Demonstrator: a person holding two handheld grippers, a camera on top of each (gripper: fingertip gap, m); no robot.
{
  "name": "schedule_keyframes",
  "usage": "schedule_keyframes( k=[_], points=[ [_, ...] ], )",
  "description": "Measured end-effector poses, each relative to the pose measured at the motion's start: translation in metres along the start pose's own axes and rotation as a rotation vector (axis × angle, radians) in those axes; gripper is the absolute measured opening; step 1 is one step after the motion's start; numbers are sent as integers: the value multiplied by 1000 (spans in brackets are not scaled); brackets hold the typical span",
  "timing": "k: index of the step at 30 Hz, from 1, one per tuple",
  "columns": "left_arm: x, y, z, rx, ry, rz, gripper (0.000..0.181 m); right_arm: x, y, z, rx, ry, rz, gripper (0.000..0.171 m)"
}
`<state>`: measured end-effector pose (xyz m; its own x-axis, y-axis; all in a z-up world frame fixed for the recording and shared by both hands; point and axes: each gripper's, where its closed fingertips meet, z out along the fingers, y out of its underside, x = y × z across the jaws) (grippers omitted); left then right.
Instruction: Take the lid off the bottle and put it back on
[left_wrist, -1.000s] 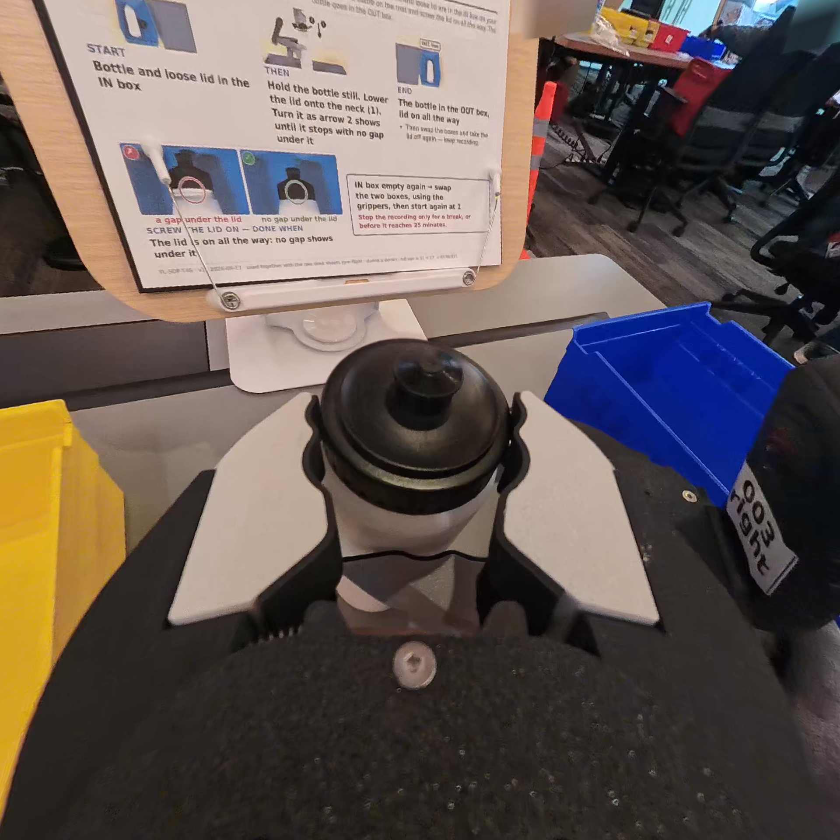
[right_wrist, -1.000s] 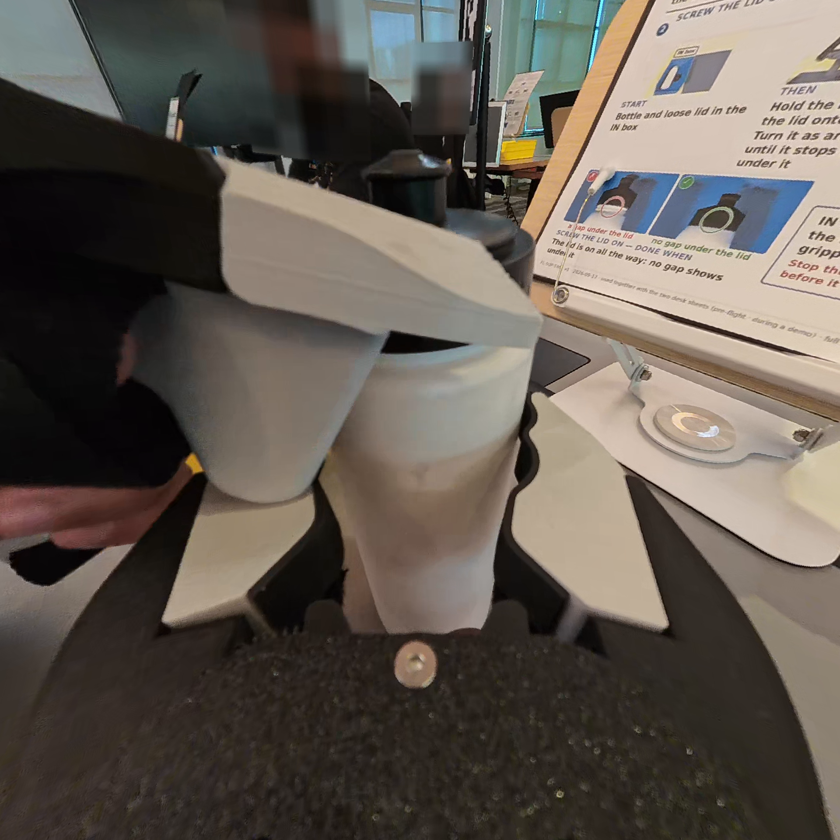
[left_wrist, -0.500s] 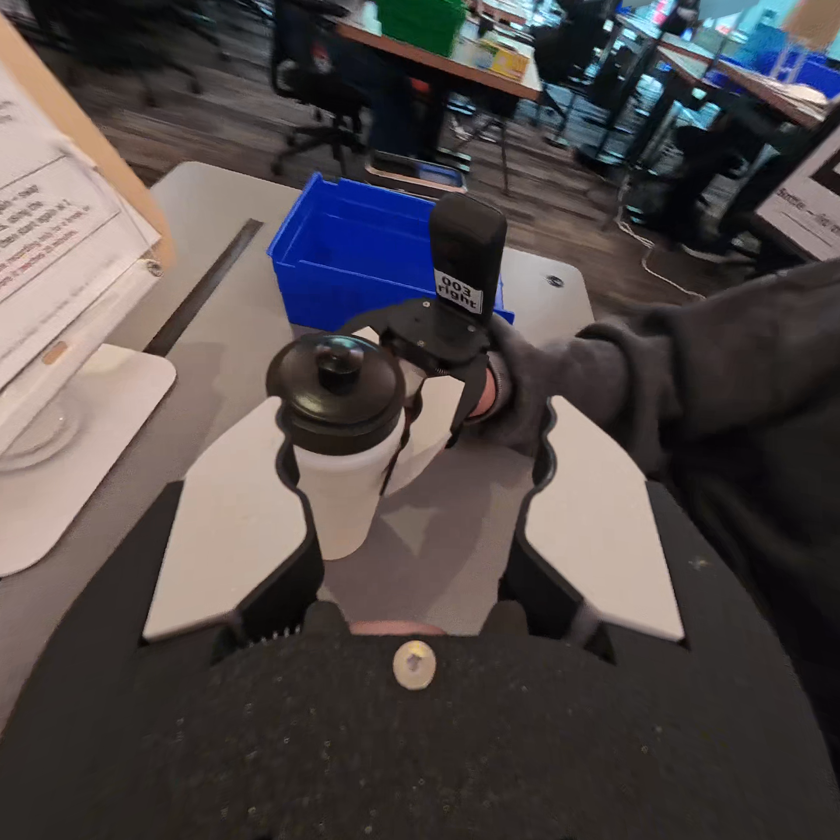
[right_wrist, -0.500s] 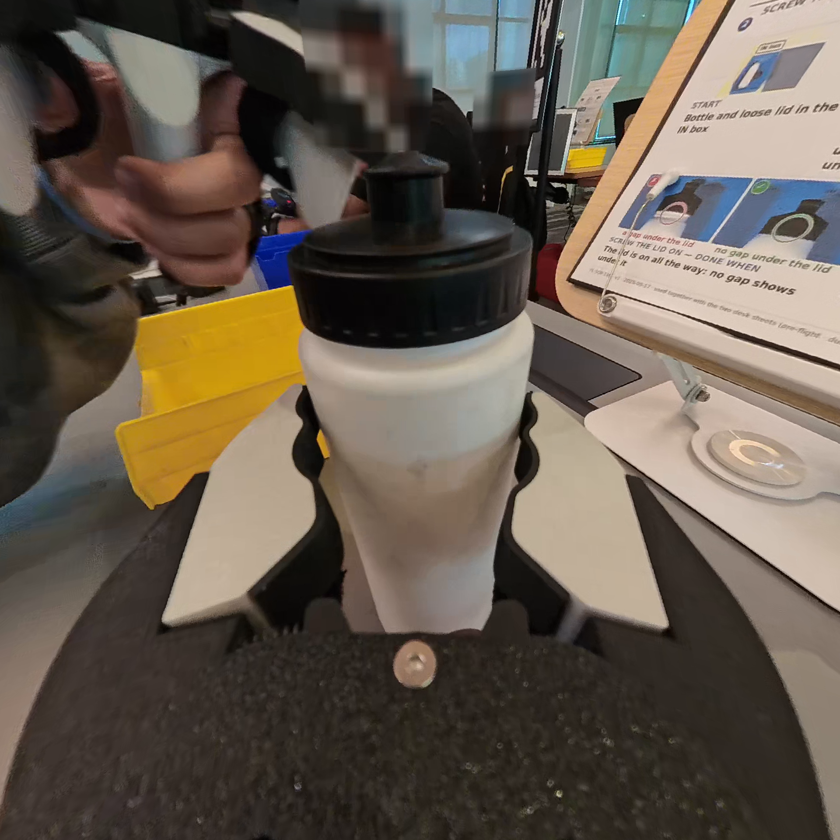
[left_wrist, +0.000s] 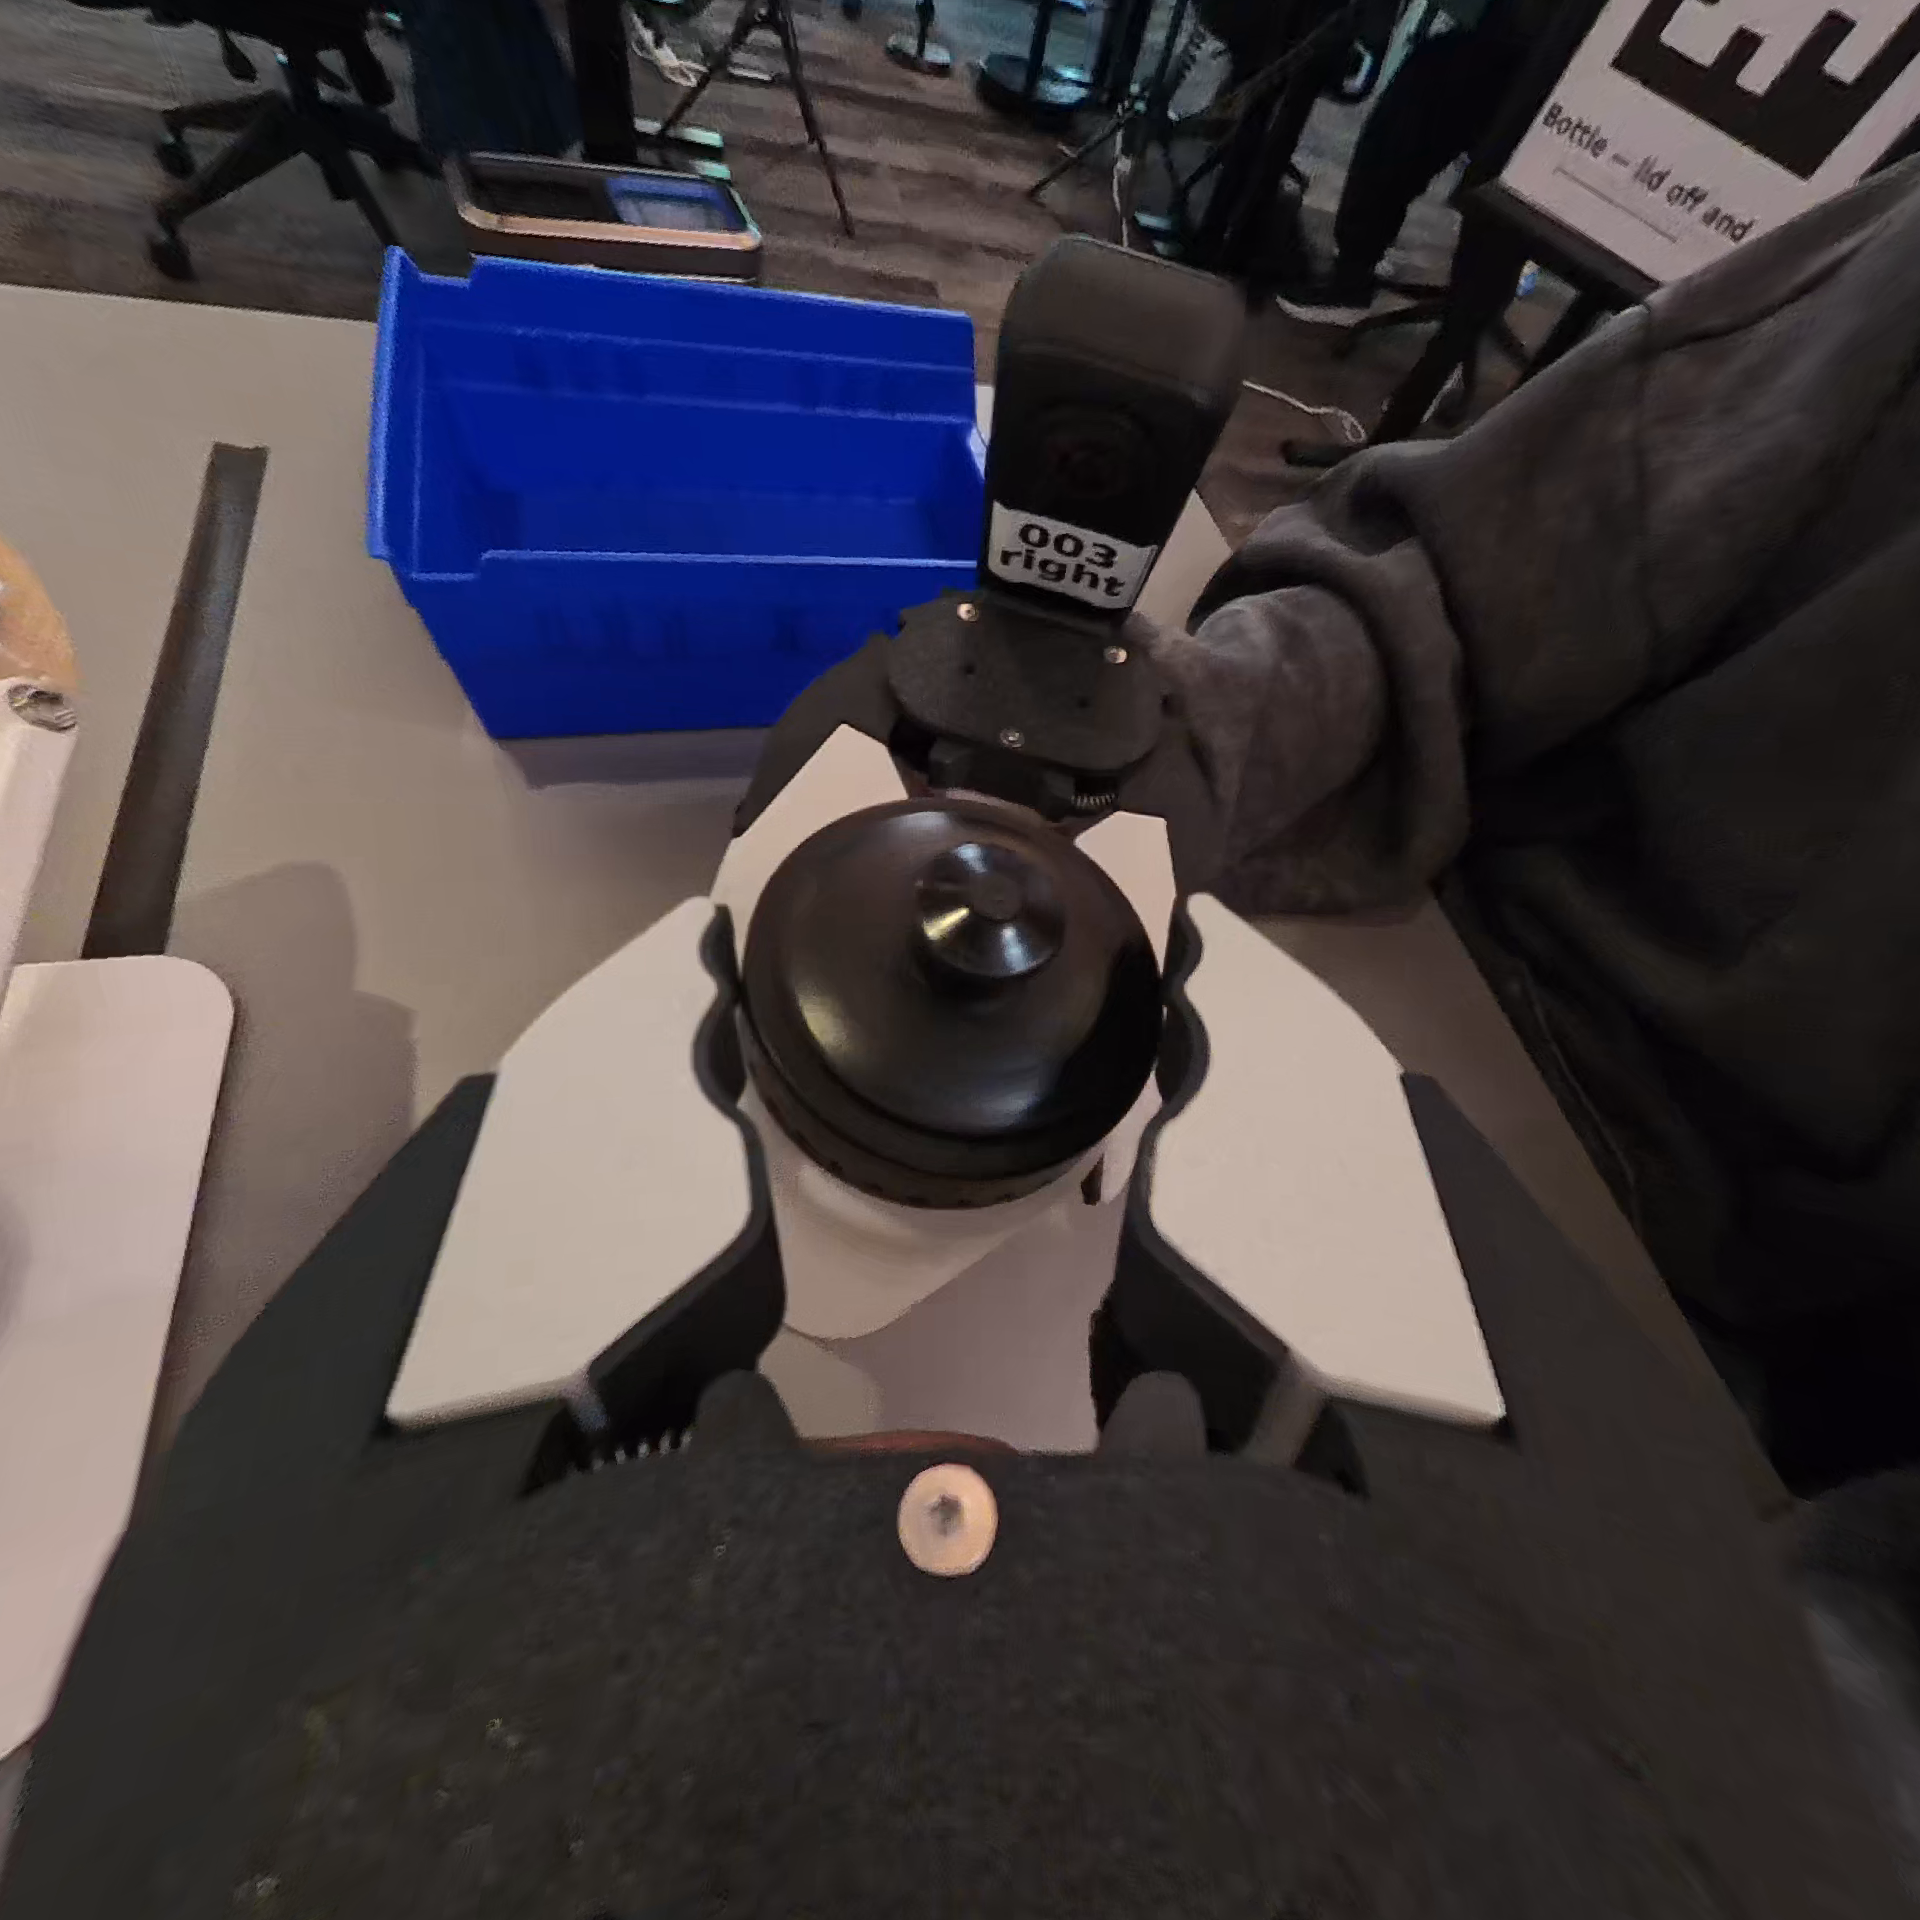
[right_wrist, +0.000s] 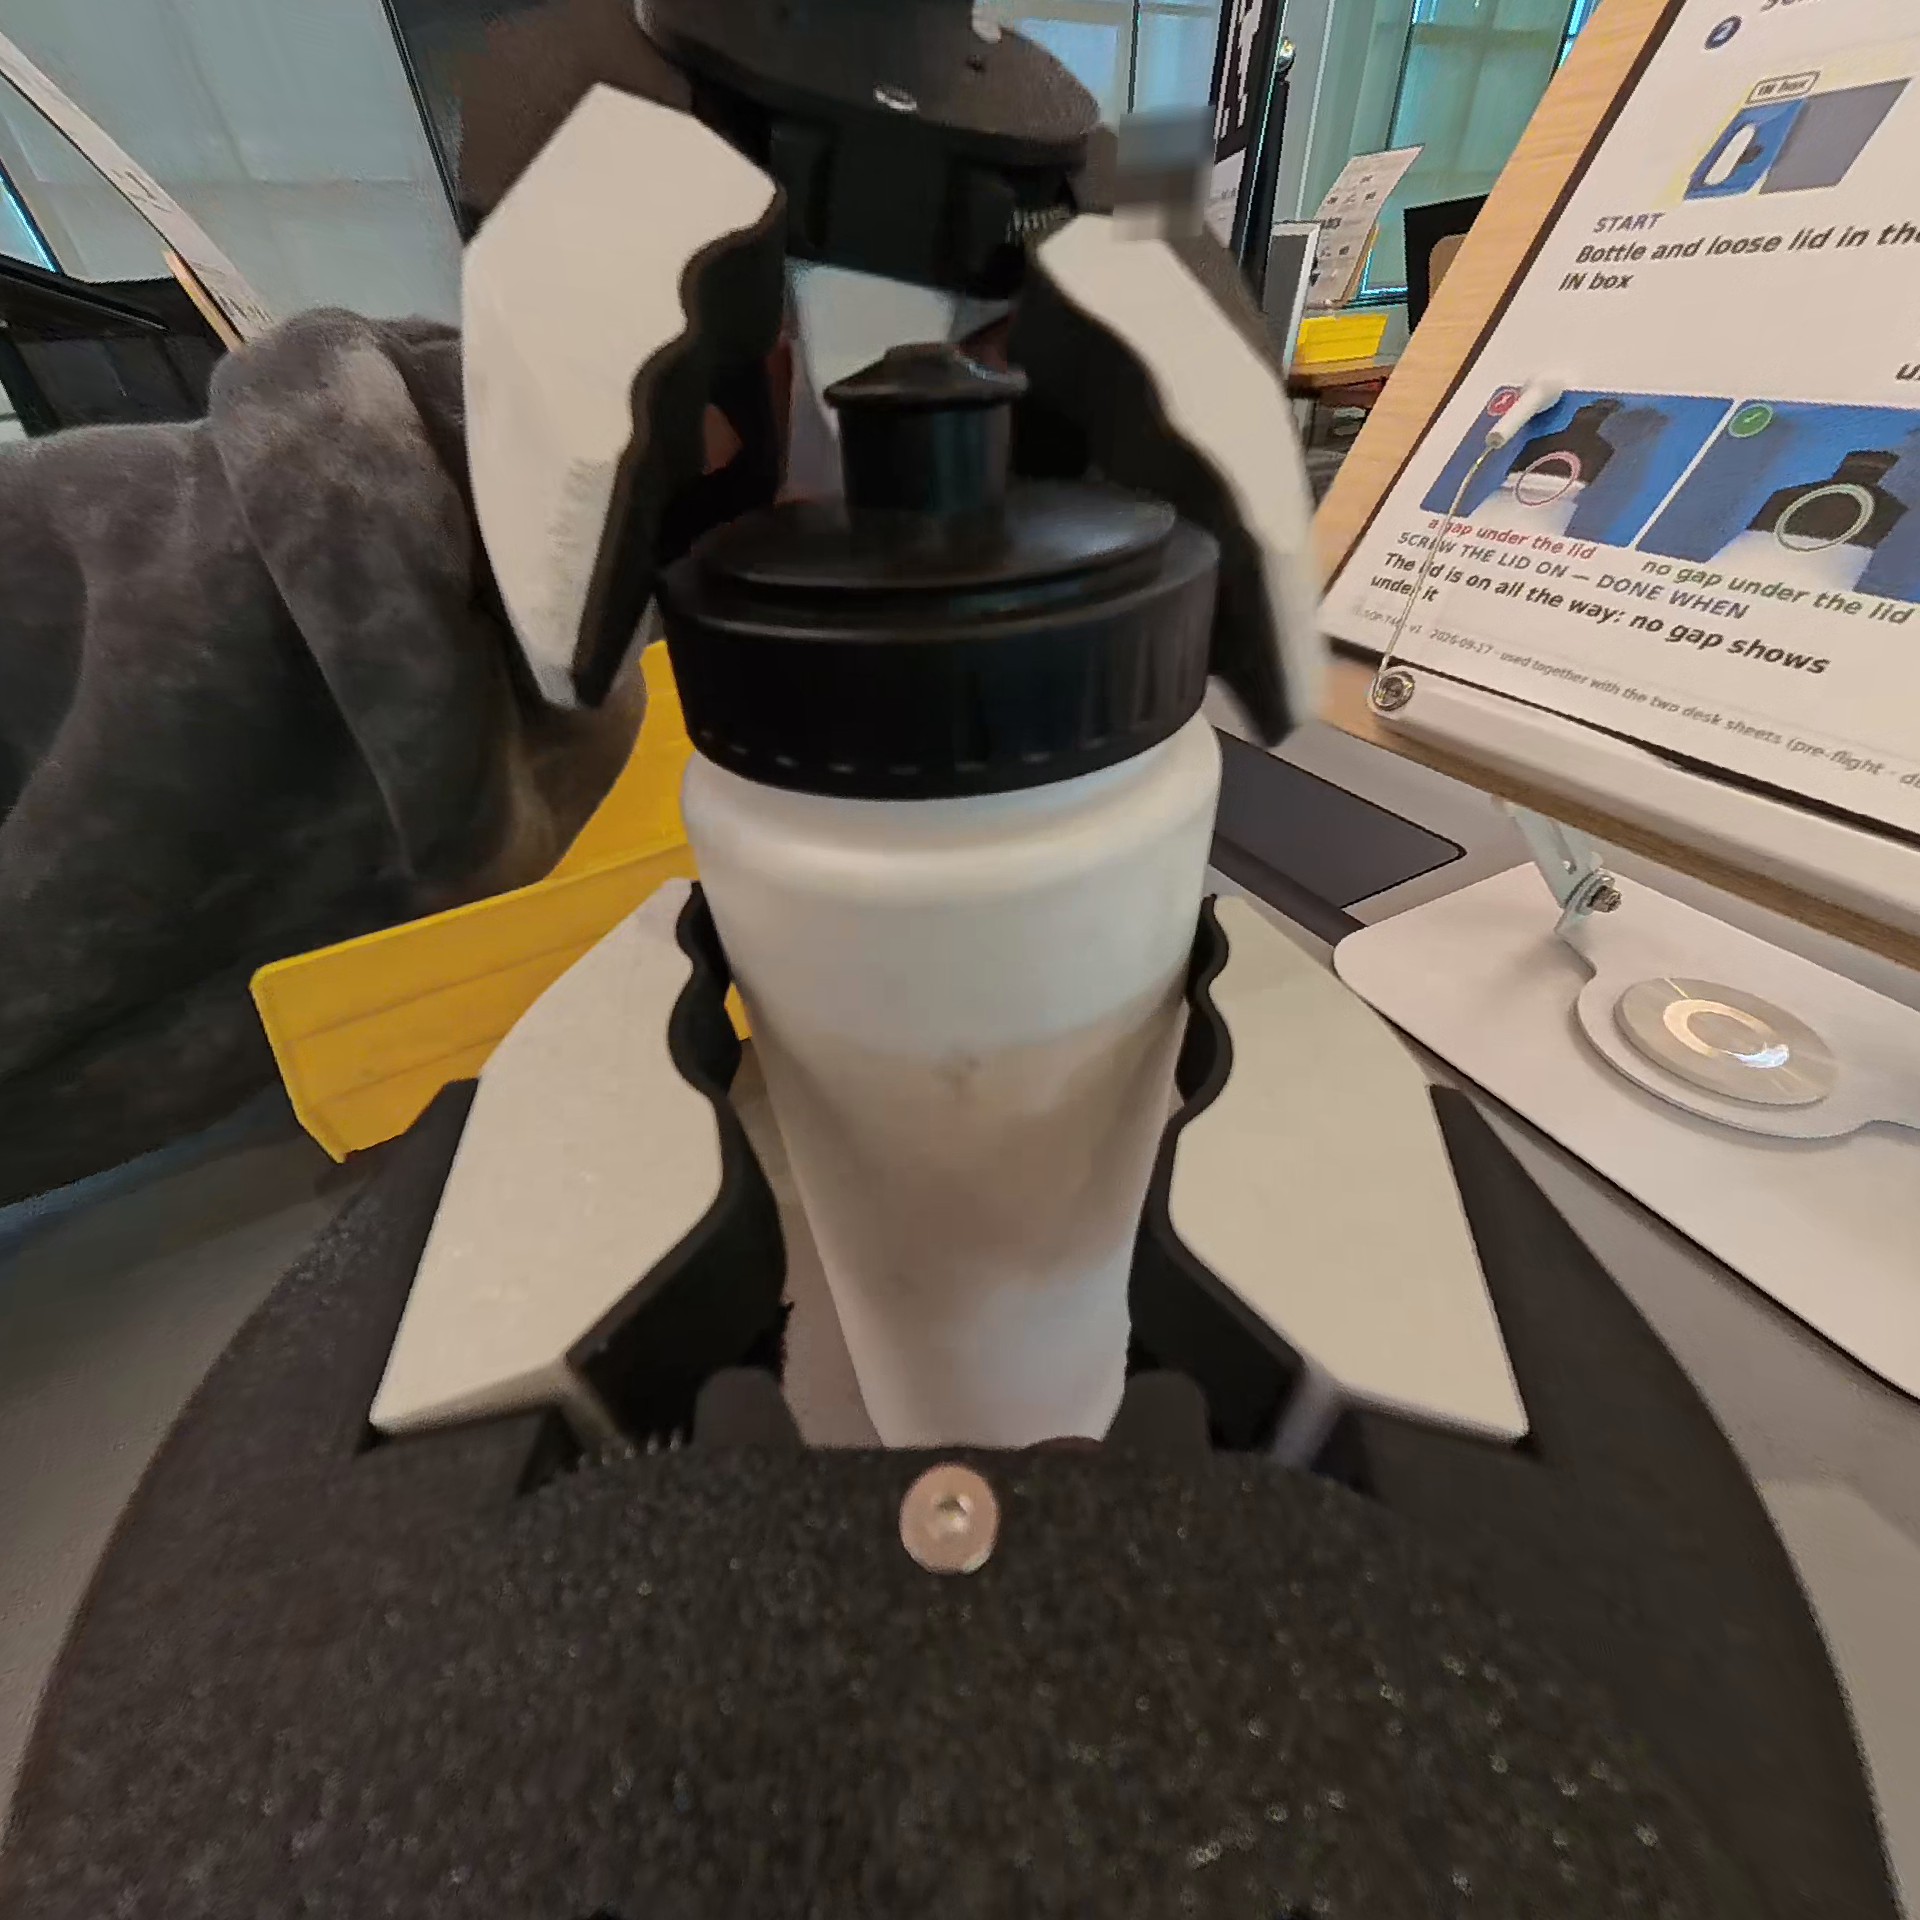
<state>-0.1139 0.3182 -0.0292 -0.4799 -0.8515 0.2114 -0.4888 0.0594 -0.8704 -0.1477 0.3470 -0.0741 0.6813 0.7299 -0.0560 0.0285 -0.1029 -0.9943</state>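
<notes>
Blue bin (left_wrist: 665, 540): bench's far edge. Bottle (right_wrist: 956, 997): upright, clamped in right gripper (right_wrist: 951, 1049). Left gripper (right_wrist: 914, 665): spread around lid (left_wrist: 951, 1023), contact unclear. Risk: off-centre closing tilts the bottle, slipping the grip.

Grey table (left_wrist: 312, 790) w/ blue bin (left_wrist: 665, 540), yellow bin (right_wrist: 457, 997)

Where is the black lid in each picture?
Left wrist view: the lid sits in the middle, seen from above, between the left gripper's fingers.
Right wrist view: the lid is above the middle, seen from the side, atop the bottle that the right gripper holds.
Shared landmark: the knob on the lid, and.
</notes>
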Motion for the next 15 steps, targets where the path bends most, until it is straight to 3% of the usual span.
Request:
schedule_keyframes(
  k=[6, 15],
  points=[
    [-9, -6, 1, 119, -211, -55, 77, 5, 0, -1, 4, 32, 8, 85],
    [-28, -9, -7, 294, -900, -350, 77, 10, 0, -3, 2, 144, 23, 85]
  ],
)
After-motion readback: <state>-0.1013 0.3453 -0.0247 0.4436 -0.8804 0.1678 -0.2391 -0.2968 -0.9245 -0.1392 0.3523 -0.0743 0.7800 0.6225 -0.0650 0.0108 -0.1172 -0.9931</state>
